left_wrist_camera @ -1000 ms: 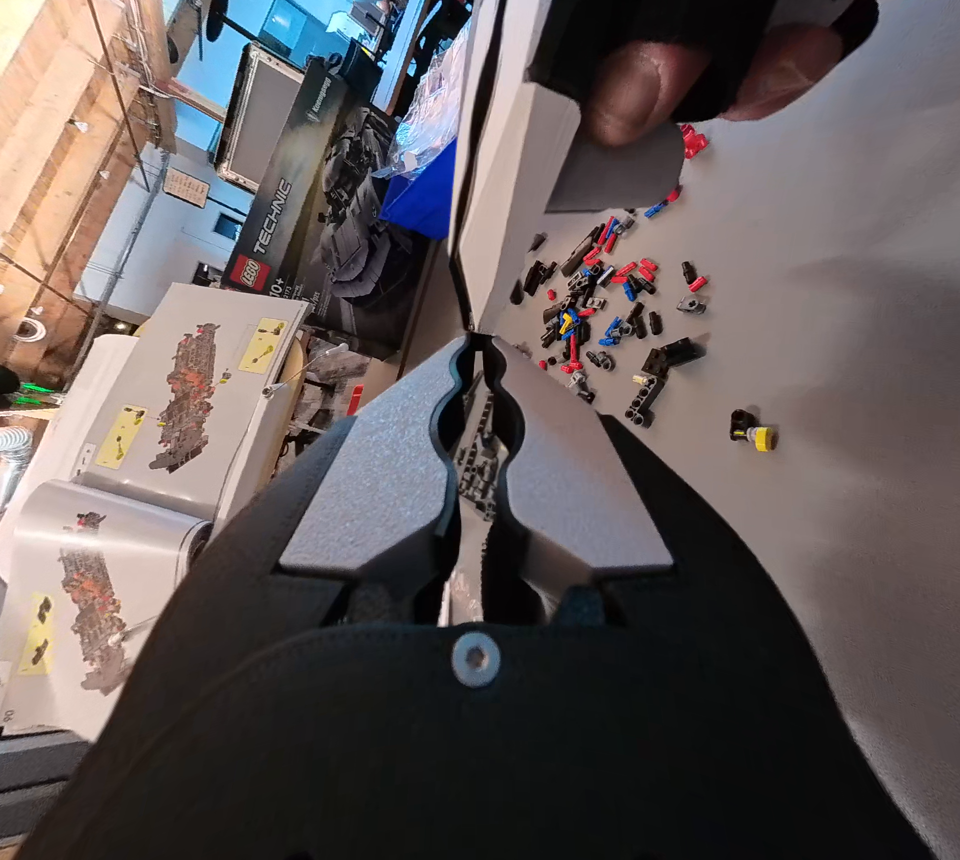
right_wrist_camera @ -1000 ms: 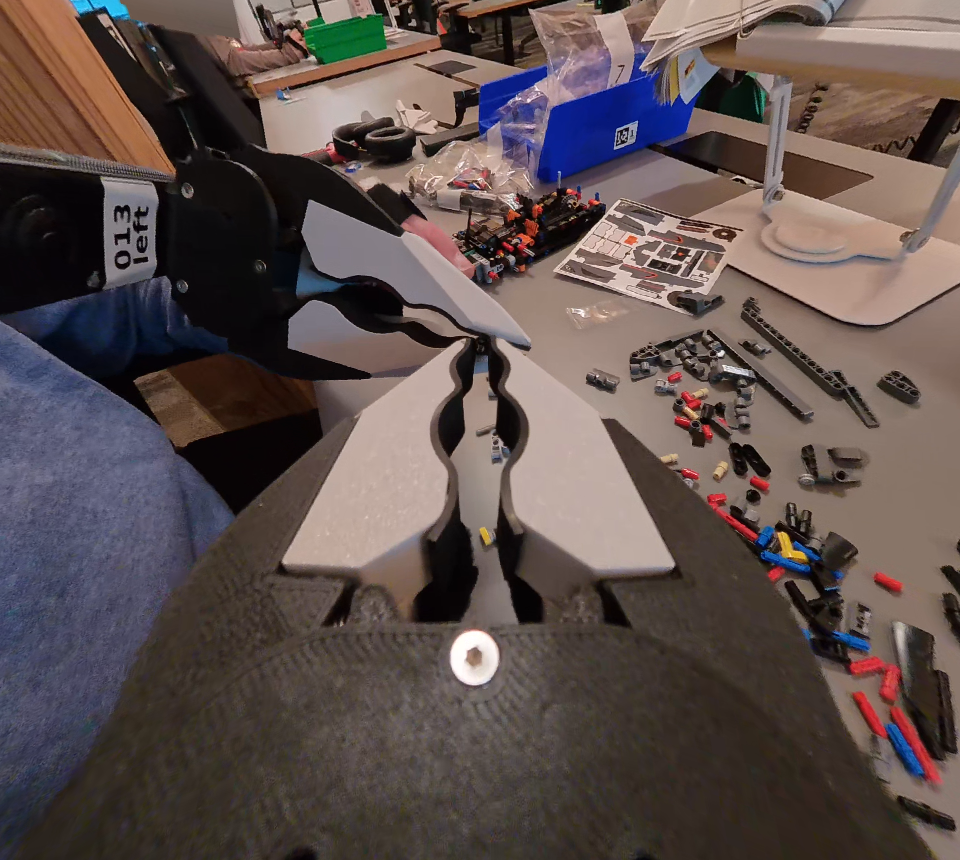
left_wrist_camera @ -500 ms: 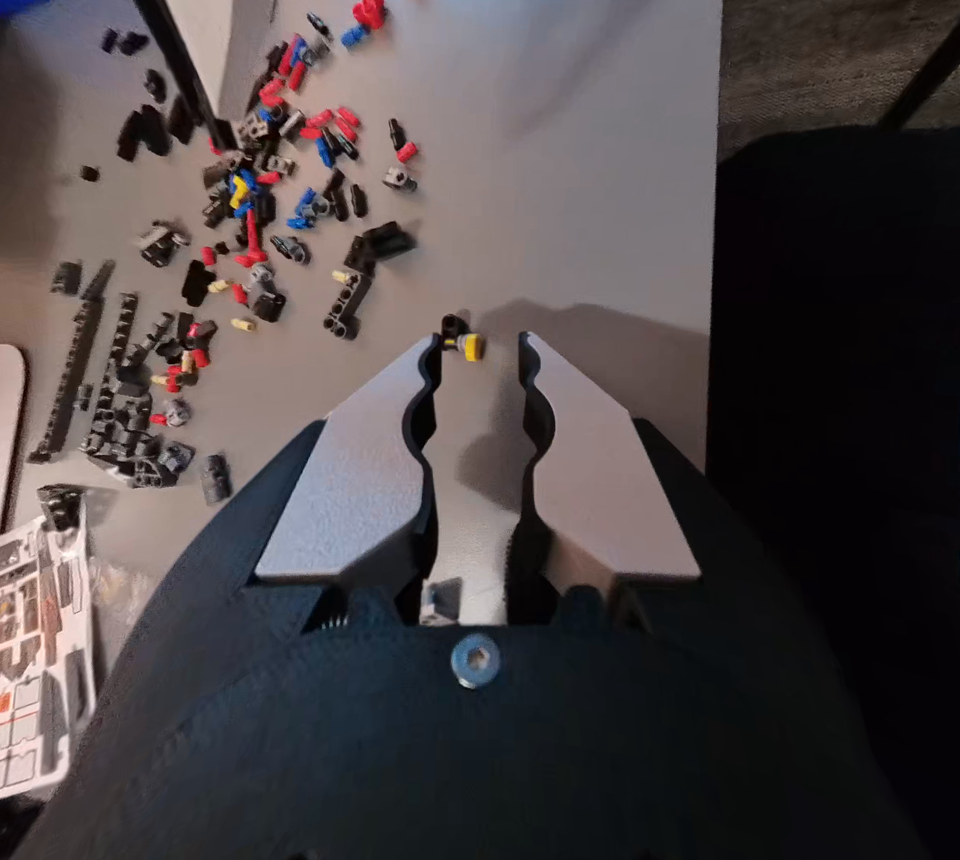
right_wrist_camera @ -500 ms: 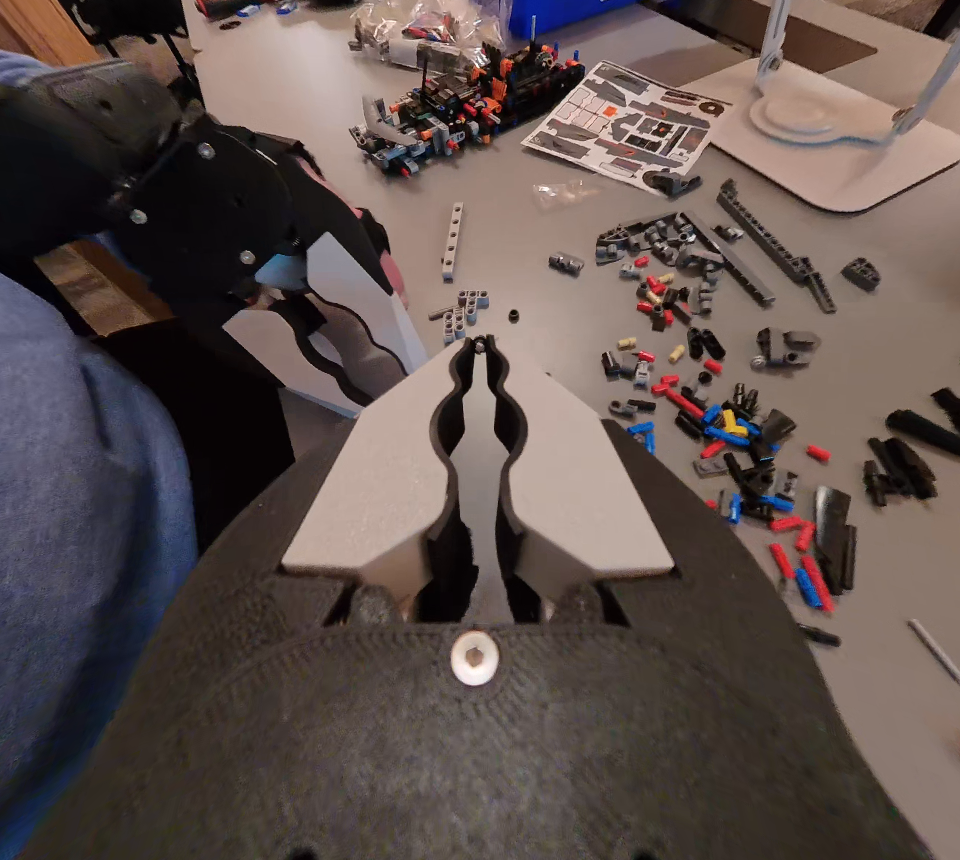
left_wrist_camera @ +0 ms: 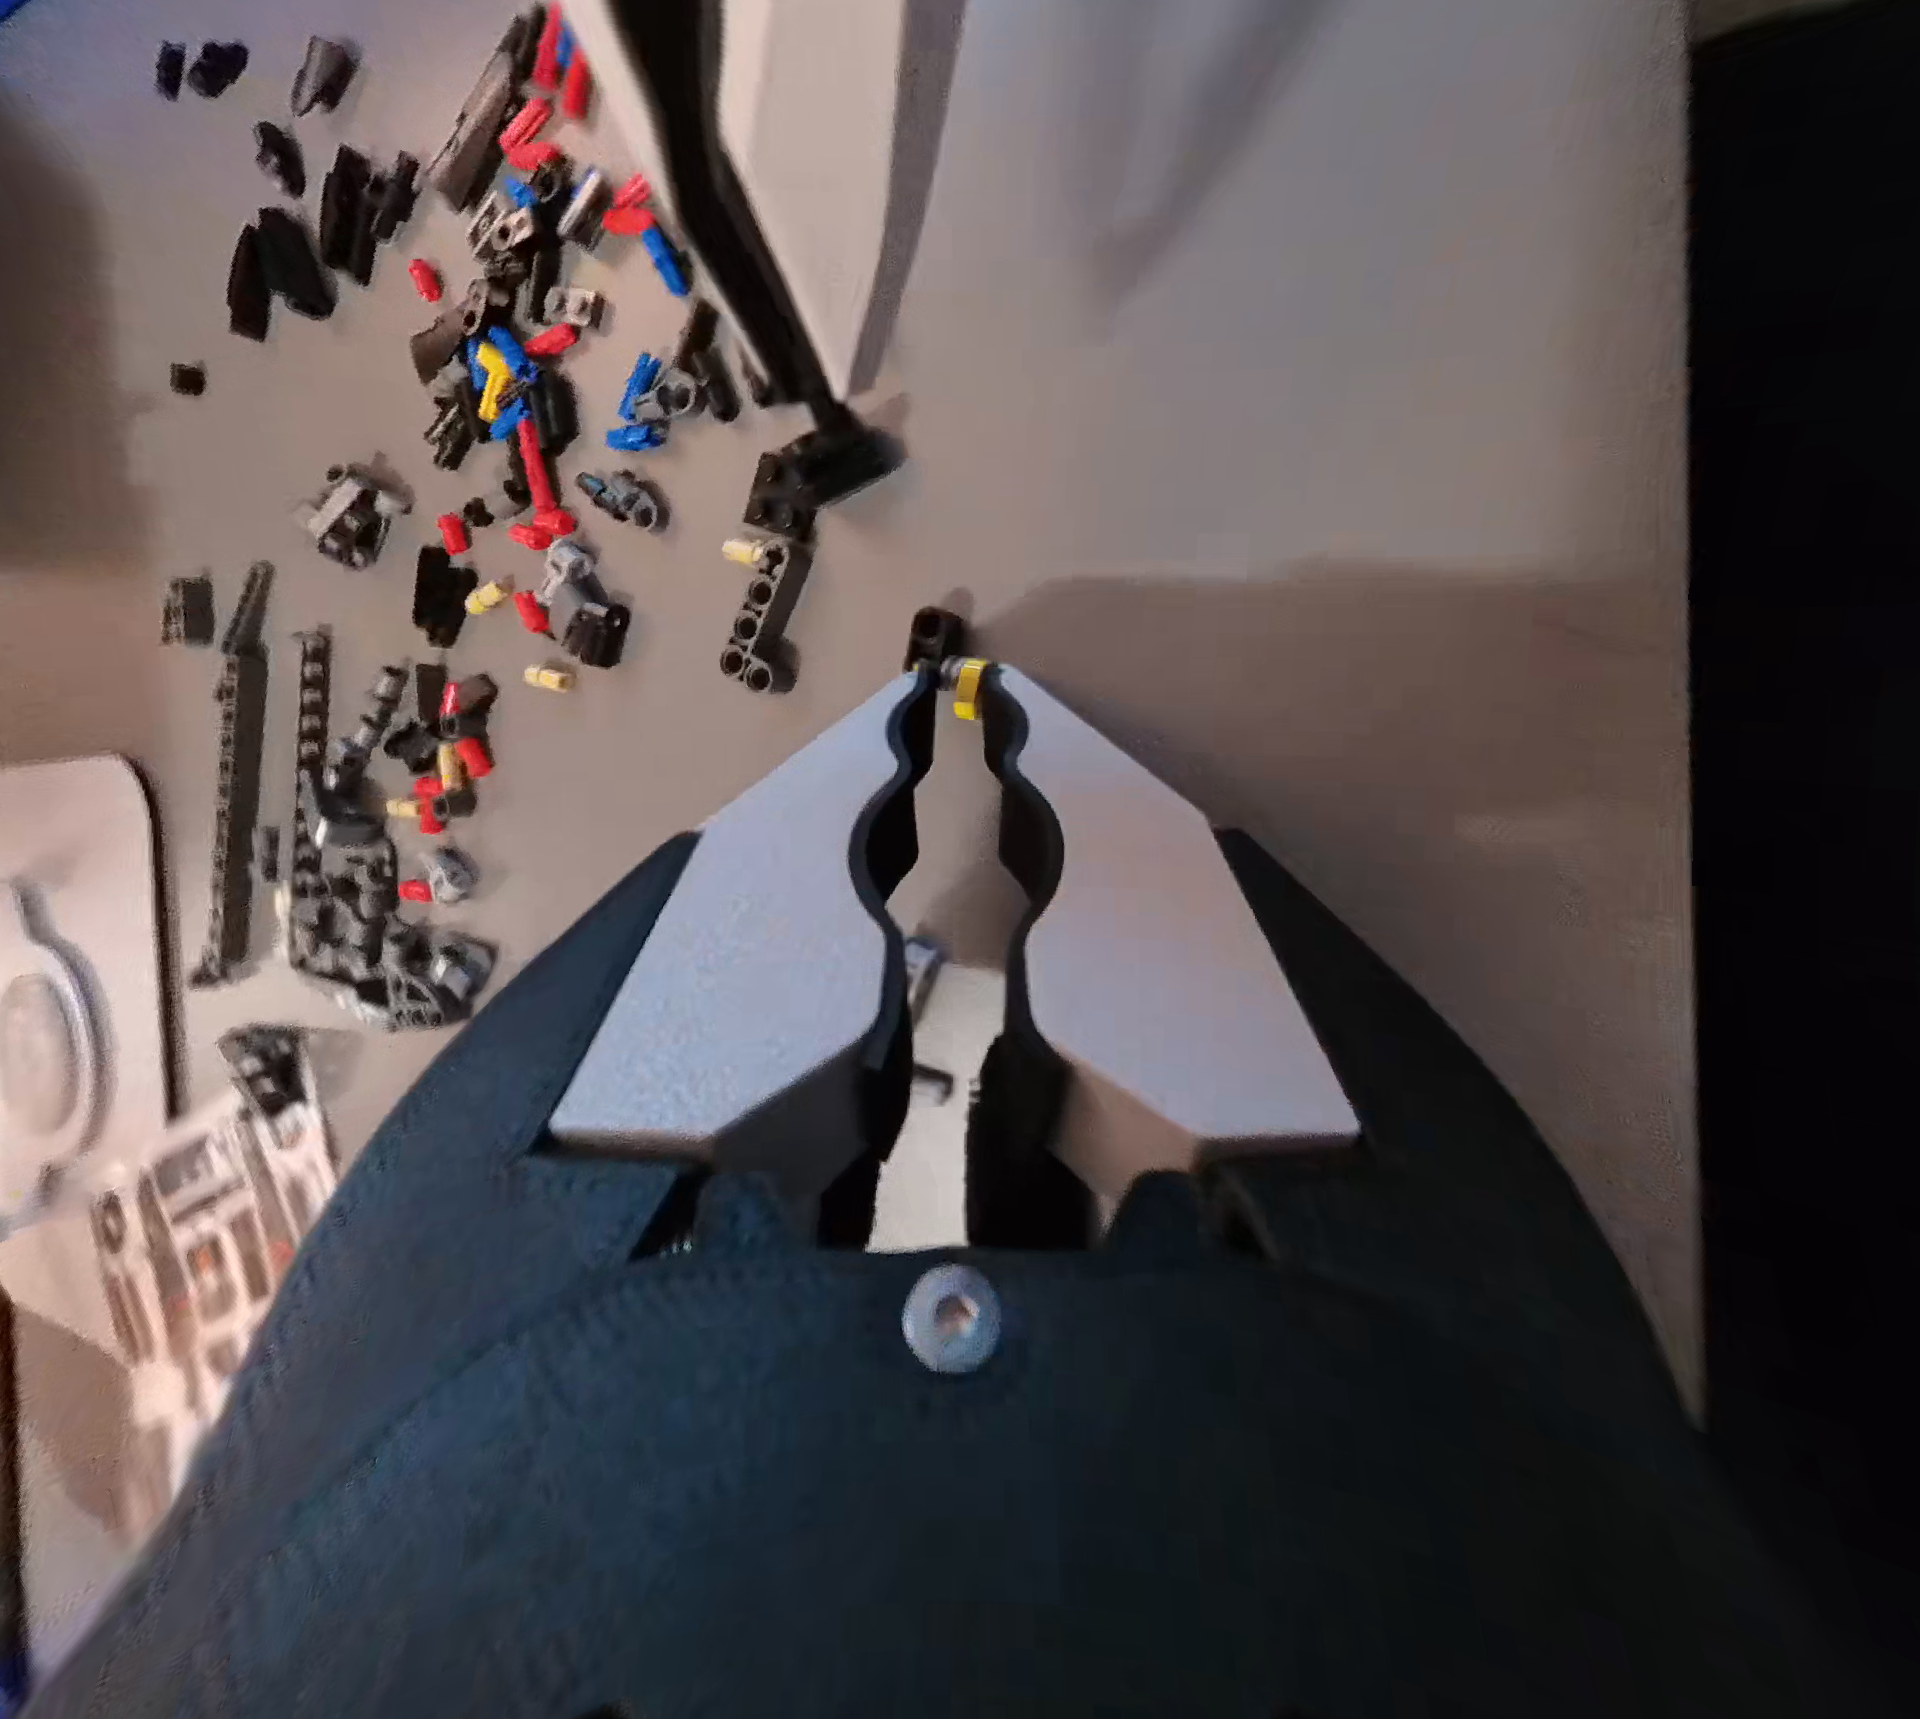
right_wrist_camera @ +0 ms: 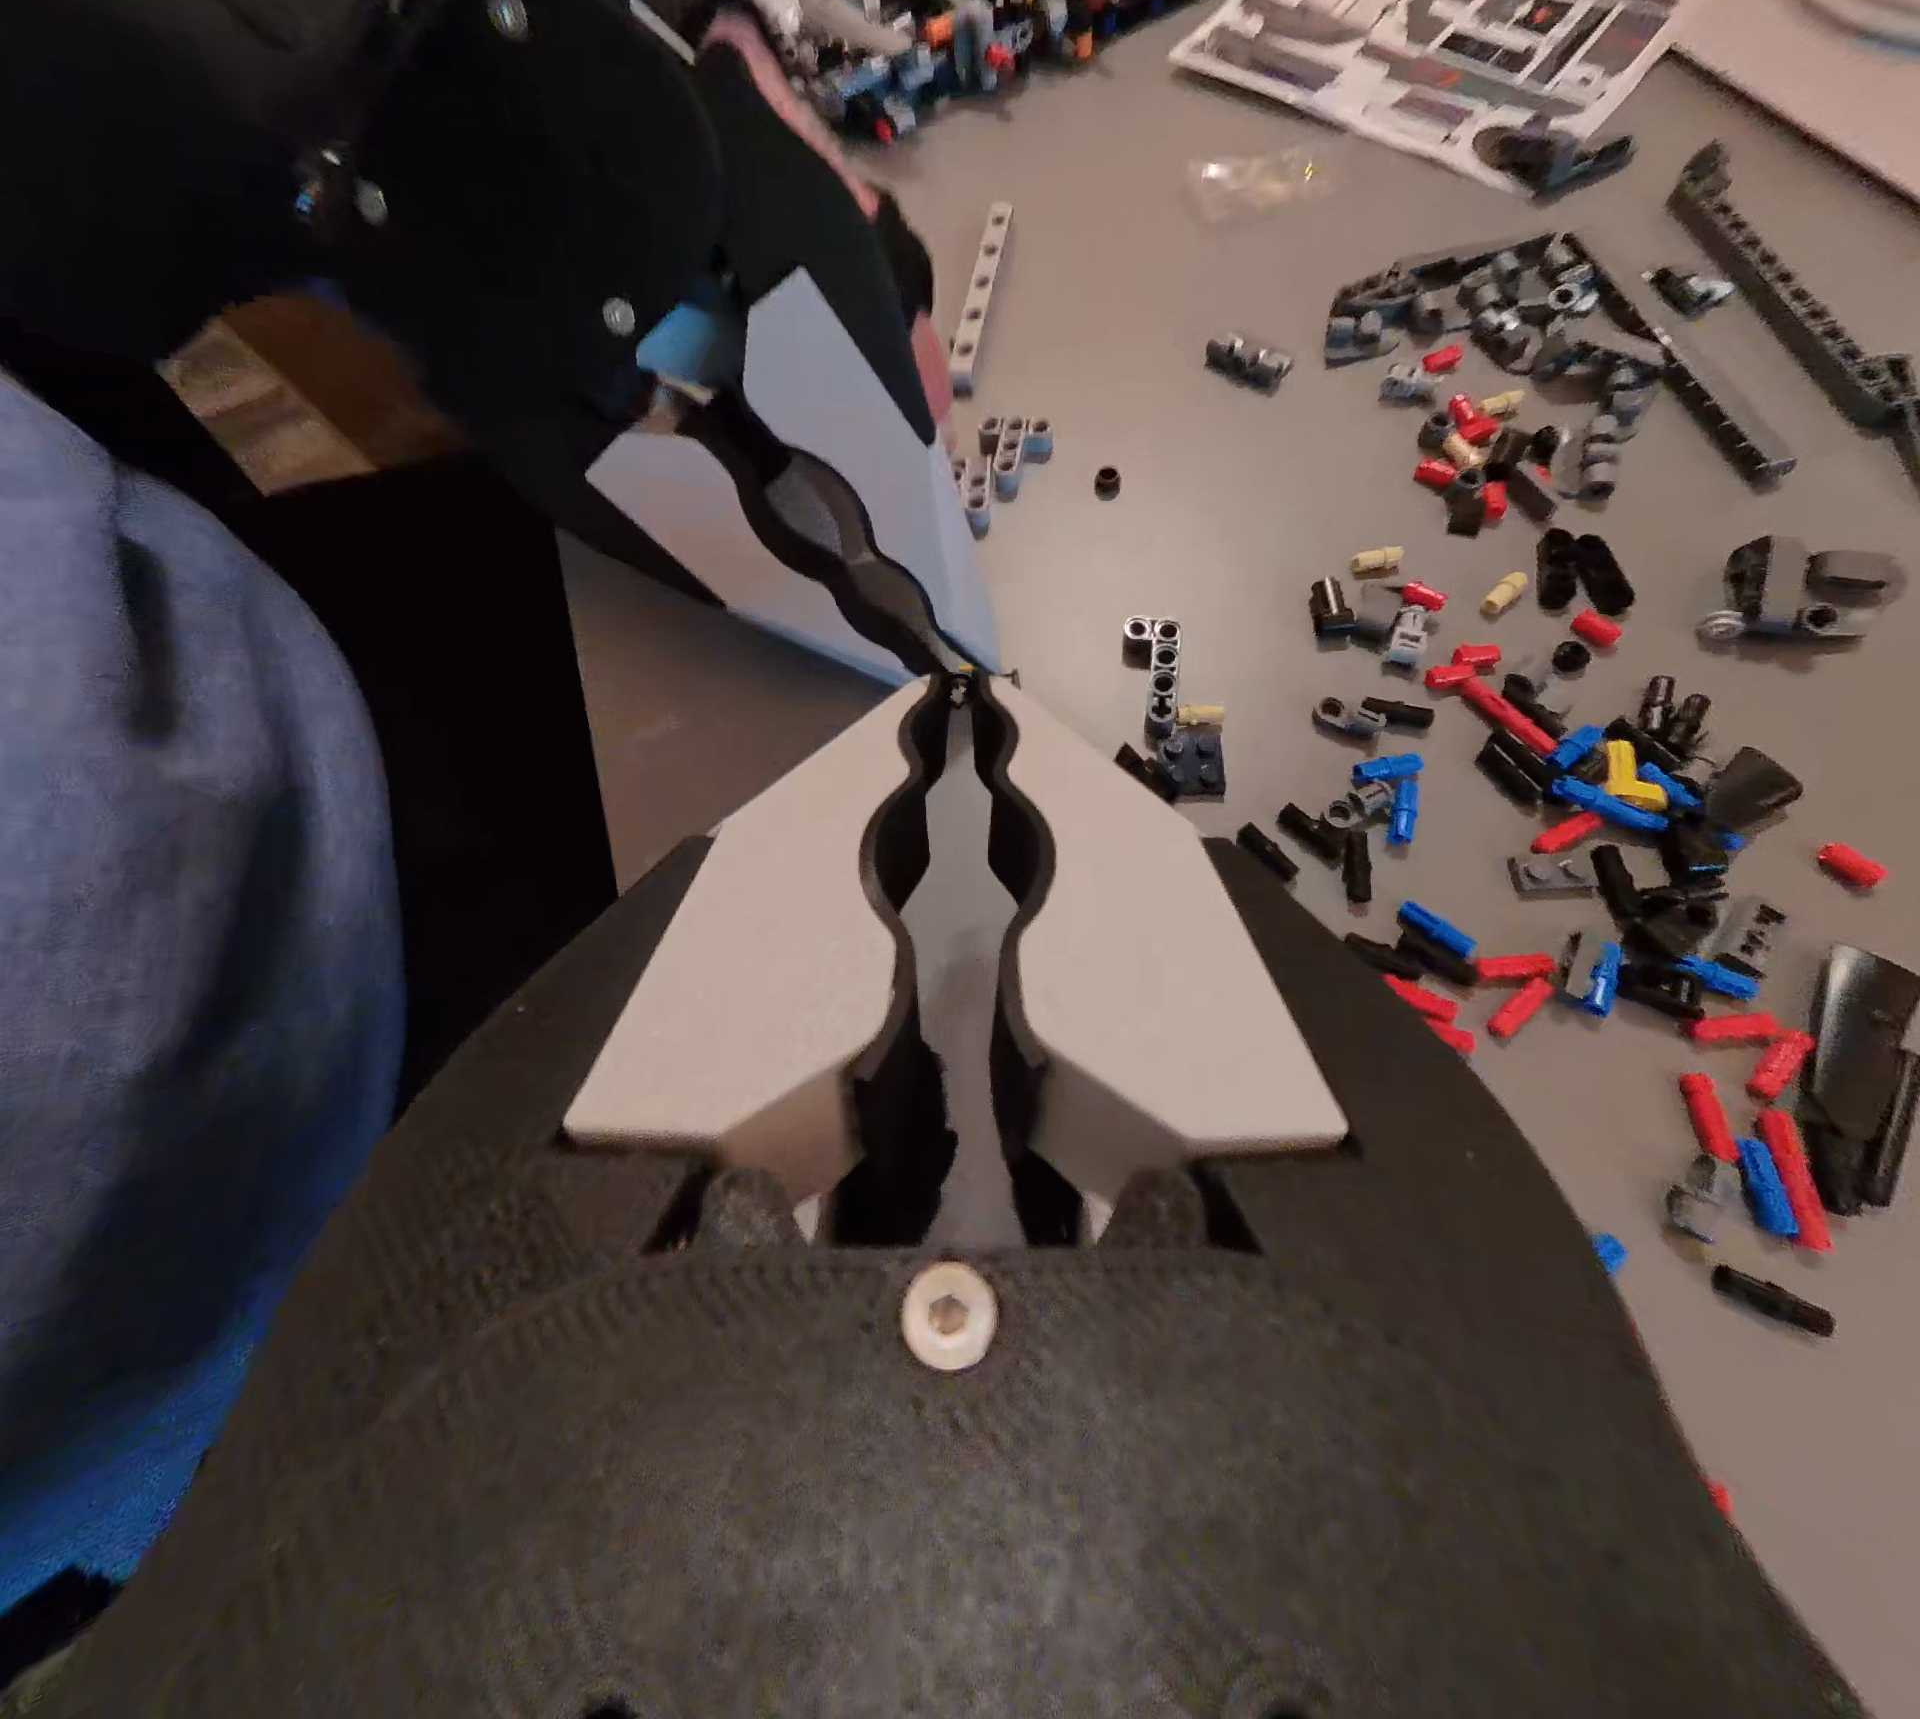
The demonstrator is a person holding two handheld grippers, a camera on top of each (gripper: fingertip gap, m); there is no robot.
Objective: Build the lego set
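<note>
Left gripper pinches a small black-and-yellow piece; right gripper seemingly nips its black end.

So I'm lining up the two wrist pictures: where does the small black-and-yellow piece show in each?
Left wrist view: black-and-yellow piece at centre, between the left tongs tips.
Right wrist view: barely visible, a dark speck where both tongs' tips meet, right tongs closed on it.
Shared landmark: grey L-shaped beam beside it.

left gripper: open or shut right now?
Shut on the small yellow-and-black piece: the left gripper has its fingertips nearly together at the piece, with only a narrow gap behind them.
</note>
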